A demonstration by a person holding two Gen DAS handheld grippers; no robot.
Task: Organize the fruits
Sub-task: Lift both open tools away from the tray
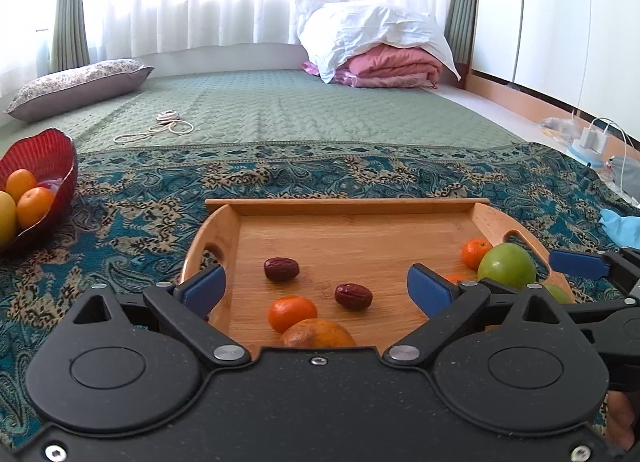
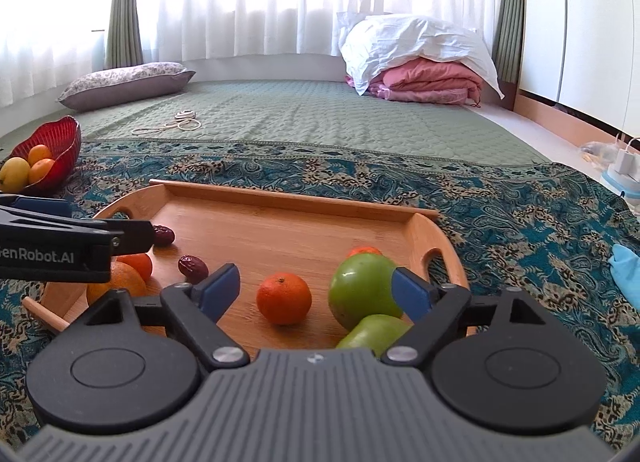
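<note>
A wooden tray (image 1: 344, 206) (image 2: 280, 197) lies on the patterned cloth and holds the fruit. In the left wrist view two red dates (image 1: 281, 269) (image 1: 353, 296), a mandarin (image 1: 292, 312) and a larger orange (image 1: 318, 334) lie between the wide-spread fingers of my left gripper (image 1: 316, 290), which is open and touches none of them. My right gripper (image 2: 316, 290) is open too, low over the tray. A mandarin (image 2: 283, 298) sits between its fingers, a green apple (image 2: 362, 288) lies against the right finger's inner side, and a second green fruit (image 2: 374, 332) lies below.
A red bowl (image 1: 48, 157) (image 2: 60, 137) with oranges and a yellow fruit stands at the far left on the cloth. A cord (image 1: 160, 127), a pillow (image 1: 80, 83), folded bedding (image 1: 380, 57) and chargers (image 1: 592, 141) lie farther back. A blue cloth (image 2: 626, 262) lies at the right.
</note>
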